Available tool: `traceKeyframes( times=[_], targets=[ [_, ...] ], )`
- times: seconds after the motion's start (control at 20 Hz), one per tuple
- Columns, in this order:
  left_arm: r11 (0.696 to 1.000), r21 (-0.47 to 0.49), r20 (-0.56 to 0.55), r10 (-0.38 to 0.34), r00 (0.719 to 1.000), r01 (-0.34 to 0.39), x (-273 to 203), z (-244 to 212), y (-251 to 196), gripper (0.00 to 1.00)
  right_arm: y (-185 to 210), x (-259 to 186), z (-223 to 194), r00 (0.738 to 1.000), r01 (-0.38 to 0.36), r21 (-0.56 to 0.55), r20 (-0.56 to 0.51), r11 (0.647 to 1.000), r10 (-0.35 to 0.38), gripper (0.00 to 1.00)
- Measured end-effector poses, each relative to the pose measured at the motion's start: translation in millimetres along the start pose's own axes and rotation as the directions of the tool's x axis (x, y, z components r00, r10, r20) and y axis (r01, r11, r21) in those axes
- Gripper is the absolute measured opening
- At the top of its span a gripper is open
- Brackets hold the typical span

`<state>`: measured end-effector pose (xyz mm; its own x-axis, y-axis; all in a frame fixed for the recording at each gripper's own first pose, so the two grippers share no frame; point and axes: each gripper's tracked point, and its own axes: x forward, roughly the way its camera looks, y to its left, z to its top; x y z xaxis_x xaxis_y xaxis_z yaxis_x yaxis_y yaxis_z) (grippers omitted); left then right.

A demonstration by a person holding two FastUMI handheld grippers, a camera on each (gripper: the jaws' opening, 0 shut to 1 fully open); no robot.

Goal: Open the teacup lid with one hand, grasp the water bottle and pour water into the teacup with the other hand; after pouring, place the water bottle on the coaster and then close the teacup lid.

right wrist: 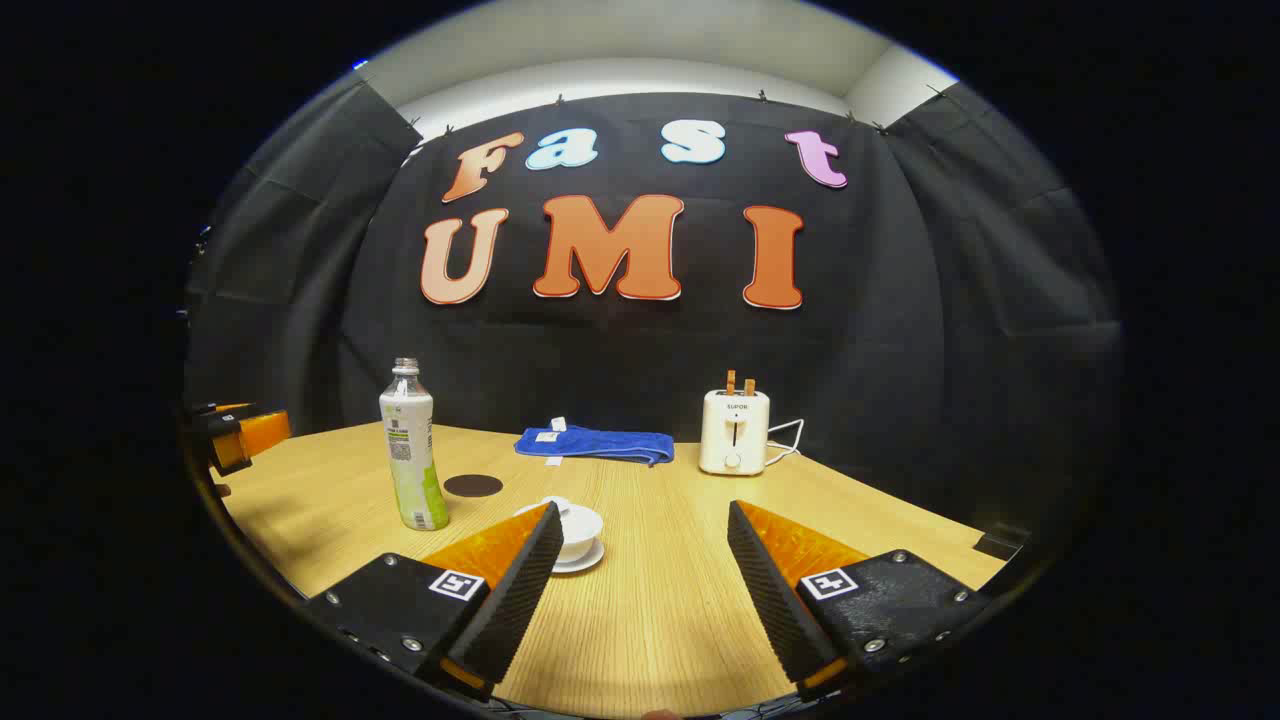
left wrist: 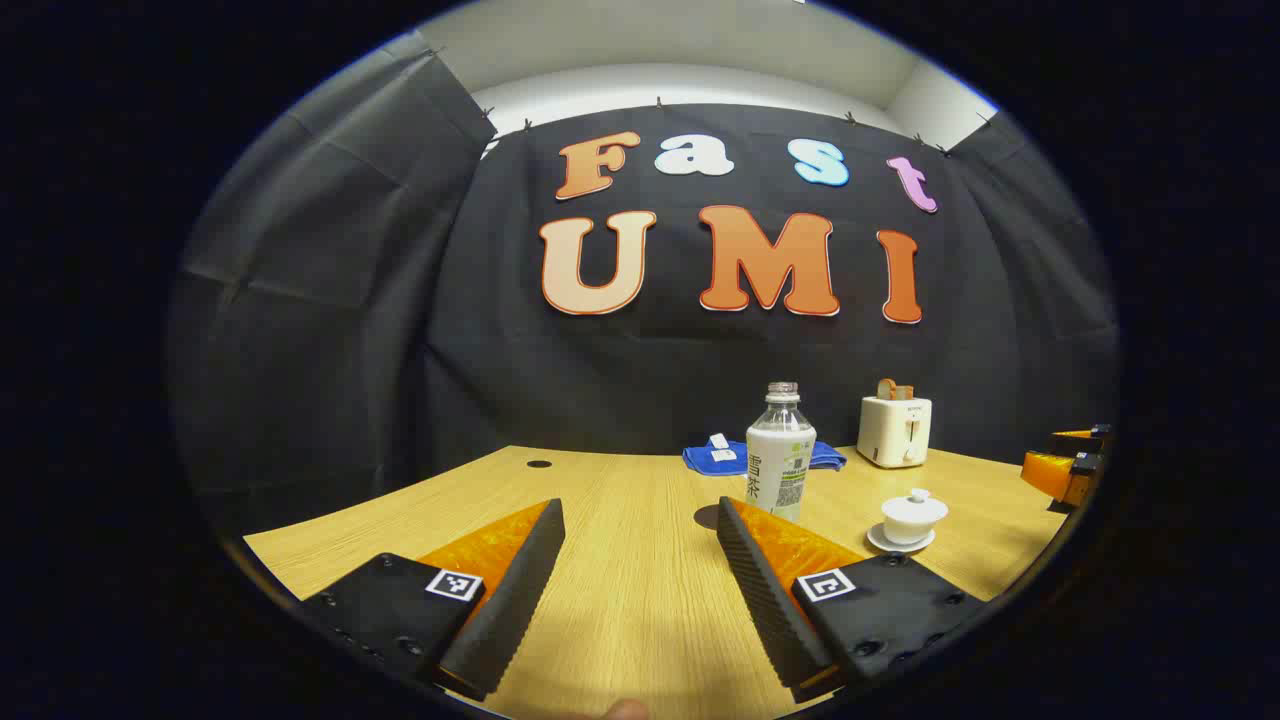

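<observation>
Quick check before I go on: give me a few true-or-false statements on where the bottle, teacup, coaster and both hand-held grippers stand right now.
1. The water bottle stands upright with no cap. True.
2. The lid is off the teacup. False: it sits on the cup.
3. The bottle stands on the coaster. False: it stands beside it on the table.
4. The left hand-held gripper is open and holds nothing. True.
5. The right hand-held gripper is shut on the teacup. False: it is open, holding nothing.
</observation>
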<state>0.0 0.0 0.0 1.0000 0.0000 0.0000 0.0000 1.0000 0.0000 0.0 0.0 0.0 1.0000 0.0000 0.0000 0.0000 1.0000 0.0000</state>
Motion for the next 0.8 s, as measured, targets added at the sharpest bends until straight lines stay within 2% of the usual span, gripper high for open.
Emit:
traceKeyframes(
  times=[0.45,0.6,0.8],
  targets=[
    [0.999,-0.022,-0.005,0.026,1.0,-0.026,3.8,-5.0,5.4,0.98,1.3,3.8,-7.9,1.0,0.005,0.007,-0.026,1.0,-0.005,0.99],
    [0.999,-0.001,-0.007,0.047,0.999,-0.047,10.0,-7.8,5.6,0.98,-3.7,9.7,-10.4,0.998,0.043,-0.006,-0.034,0.999,-0.043,0.99],
    [0.999,0.027,0.004,0.036,0.999,-0.036,17.0,-0.2,-4.2,0.98,11.5,14.7,-11.9,0.999,0.013,0.012,-0.049,1.0,-0.012,0.99]
  ],
)
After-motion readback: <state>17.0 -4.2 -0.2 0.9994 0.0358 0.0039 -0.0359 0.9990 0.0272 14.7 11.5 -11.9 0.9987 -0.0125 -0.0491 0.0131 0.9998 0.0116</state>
